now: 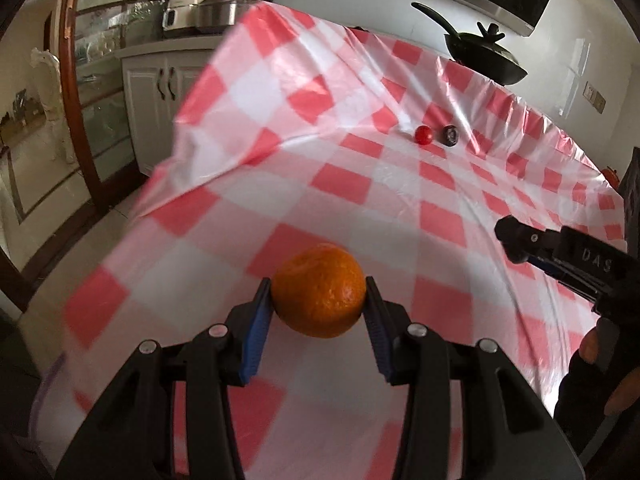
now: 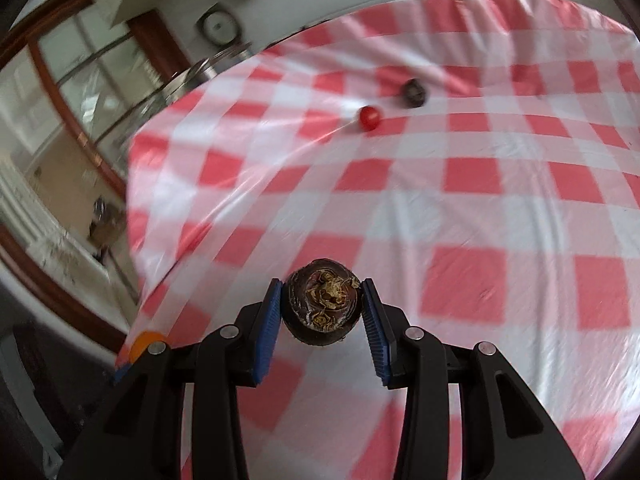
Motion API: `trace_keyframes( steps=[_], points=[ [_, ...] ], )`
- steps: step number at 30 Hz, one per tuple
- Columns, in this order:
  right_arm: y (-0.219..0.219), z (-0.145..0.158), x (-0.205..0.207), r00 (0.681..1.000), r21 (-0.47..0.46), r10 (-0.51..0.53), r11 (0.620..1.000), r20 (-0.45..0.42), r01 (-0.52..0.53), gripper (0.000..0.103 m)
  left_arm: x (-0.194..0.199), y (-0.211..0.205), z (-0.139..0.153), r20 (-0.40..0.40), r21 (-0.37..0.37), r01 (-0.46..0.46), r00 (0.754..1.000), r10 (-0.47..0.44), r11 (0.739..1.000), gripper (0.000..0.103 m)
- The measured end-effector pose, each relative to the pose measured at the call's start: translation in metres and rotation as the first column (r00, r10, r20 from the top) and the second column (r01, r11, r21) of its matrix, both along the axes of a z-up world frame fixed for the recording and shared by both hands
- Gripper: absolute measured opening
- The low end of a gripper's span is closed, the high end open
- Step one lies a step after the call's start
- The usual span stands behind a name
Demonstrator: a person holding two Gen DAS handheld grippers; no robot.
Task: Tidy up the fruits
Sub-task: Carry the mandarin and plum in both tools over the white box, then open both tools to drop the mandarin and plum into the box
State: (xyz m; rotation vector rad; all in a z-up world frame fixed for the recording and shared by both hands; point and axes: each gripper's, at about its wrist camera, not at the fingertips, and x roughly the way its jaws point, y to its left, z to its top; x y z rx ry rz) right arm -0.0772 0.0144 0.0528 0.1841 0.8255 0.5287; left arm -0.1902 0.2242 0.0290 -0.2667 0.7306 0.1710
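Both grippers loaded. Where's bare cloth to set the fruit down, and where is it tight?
Free: the wide checked tablecloth between the held dark brown fruit and the far pair, plus its right side. Also free ahead of the orange. Crowded: far end, where the red cherry tomato and the small dark fruit lie close together.

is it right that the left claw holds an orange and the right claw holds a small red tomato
Not quite. The left claw does hold the orange, but the right claw holds a dark brown fruit, as the right wrist view shows. The red tomato lies on the tablecloth.
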Motion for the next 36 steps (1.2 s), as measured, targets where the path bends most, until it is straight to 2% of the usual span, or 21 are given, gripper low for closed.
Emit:
trace_keyframes(
  steps=[9,15,18,23,27,28,31,33,36],
  points=[
    [0.065,0.0,-0.059,0.977,-0.086,0.209,0.975,0.046,-0.205,0.04,-0.064,0.046,-0.007,-0.002,0.044,-0.085,0.996,0.085,0.995,0.045],
    [0.101,-0.007,-0.1,0.935,-0.132,0.352,0.93,0.051,-0.343,0.04,-0.111,0.073,-0.018,-0.009,0.062,-0.155,0.988,0.156,0.986,0.045],
    [0.12,-0.008,-0.125,0.896,-0.155,0.438,0.892,0.069,-0.424,0.04,-0.137,0.088,-0.023,-0.007,0.021,-0.197,0.98,0.197,0.98,0.045],
    [0.15,-0.014,-0.17,0.803,-0.196,0.59,0.799,0.078,-0.568,0.04,-0.17,0.106,-0.033,-0.026,0.021,-0.261,0.965,0.262,0.965,0.045],
    [0.172,-0.032,-0.205,0.71,-0.27,0.701,0.696,0.057,-0.665,0.04,-0.181,0.117,-0.056,-0.089,0.022,-0.288,0.953,0.289,0.957,0.045],
    [0.178,-0.04,-0.215,0.68,-0.293,0.733,0.658,0.036,-0.694,0.04,-0.182,0.119,-0.061,-0.104,0.02,-0.295,0.95,0.295,0.955,0.045],
    [0.189,-0.061,-0.232,0.626,-0.342,0.779,0.582,-0.024,-0.737,0.04,-0.185,0.125,-0.084,-0.163,0.013,-0.319,0.934,0.317,0.948,0.045],
    [0.195,-0.079,-0.241,0.601,-0.389,0.797,0.533,-0.069,-0.751,0.04,-0.185,0.127,-0.095,-0.195,0.018,-0.324,0.927,0.321,0.946,0.045],
    [0.201,-0.102,-0.246,0.588,-0.421,0.797,0.49,-0.138,-0.763,0.04,-0.184,0.129,-0.111,-0.242,0.035,-0.326,0.914,0.324,0.945,0.045]
  ],
)
